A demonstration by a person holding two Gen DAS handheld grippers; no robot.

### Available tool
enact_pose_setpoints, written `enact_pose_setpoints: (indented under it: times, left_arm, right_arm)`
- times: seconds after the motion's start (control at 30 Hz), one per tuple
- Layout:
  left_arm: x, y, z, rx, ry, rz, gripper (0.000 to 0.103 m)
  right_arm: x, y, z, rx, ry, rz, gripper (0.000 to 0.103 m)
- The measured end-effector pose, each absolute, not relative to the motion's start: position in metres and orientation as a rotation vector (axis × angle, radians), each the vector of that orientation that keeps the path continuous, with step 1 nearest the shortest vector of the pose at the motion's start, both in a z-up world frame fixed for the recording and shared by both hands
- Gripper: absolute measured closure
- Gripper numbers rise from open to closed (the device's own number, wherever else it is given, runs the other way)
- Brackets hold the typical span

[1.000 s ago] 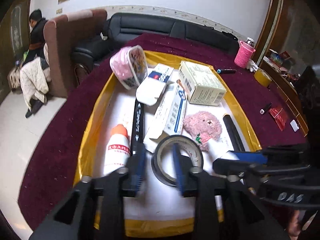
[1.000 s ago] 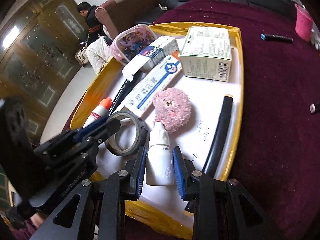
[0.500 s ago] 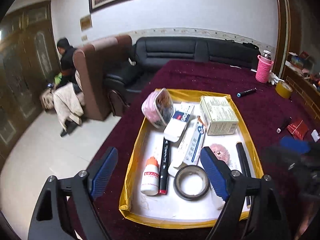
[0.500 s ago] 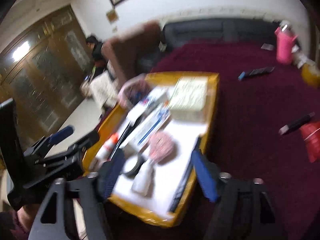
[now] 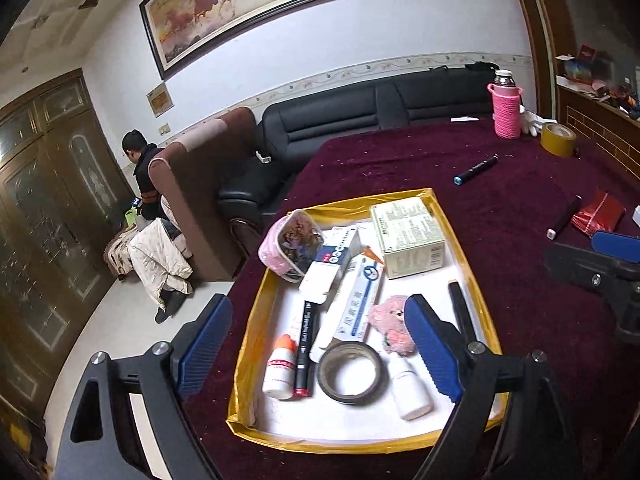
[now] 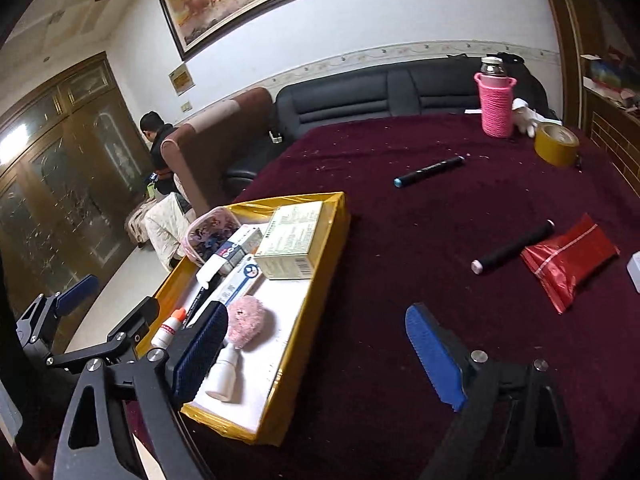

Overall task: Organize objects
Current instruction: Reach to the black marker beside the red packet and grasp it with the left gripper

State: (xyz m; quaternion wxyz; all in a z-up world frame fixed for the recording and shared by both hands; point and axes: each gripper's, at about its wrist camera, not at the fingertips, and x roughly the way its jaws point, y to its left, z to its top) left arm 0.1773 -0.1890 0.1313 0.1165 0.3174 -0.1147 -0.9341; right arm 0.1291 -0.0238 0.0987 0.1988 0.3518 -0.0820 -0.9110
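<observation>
A yellow-rimmed tray [image 5: 440,208] on the maroon tablecloth holds a black tape roll [image 5: 325,376], a white dropper bottle [image 5: 410,386], a pink plush [image 5: 390,320], a green box [image 5: 408,236], a tube carton [image 5: 360,300], a black pen [image 5: 306,344], an orange-capped glue bottle [image 5: 280,368] and a pink case [image 5: 290,244]. My left gripper [image 5: 318,302] hangs above the tray's near end, jaws opening, nothing between them. My right gripper [image 6: 316,308] hovers off the tray's [image 6: 320,276] right rim, jaws opening and empty, with the dropper bottle [image 6: 224,372] lying free beside its left finger.
On the cloth right of the tray lie a blue-capped marker [image 6: 430,170], a black pen [image 6: 514,246] and a red packet [image 6: 568,260]. A yellow tape roll [image 6: 556,144] and a pink-sleeved bottle [image 6: 496,100] stand far back. A person [image 5: 140,168] sits beyond the sofa.
Both grippers went from nearly shut to wide. The left let go of the tape roll, the right let go of the dropper bottle, and both drew back and up from the tray.
</observation>
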Motion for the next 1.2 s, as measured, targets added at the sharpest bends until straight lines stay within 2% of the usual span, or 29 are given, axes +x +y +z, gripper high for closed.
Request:
enact_pose_setpoints:
  times: [1.03, 1.2]
  left_arm:
    - [0.155, -0.131, 0.114, 1.082, -0.469, -2.756, 0.015]
    - [0.136, -0.121, 0.110, 1.205, -0.401, -2.810, 0.015]
  right_arm:
    - [0.129, 0.046, 0.090, 1.046, -0.363, -2.586, 0.009]
    - [0.120, 0.078, 0.089, 1.067, -0.408, -2.623, 0.009]
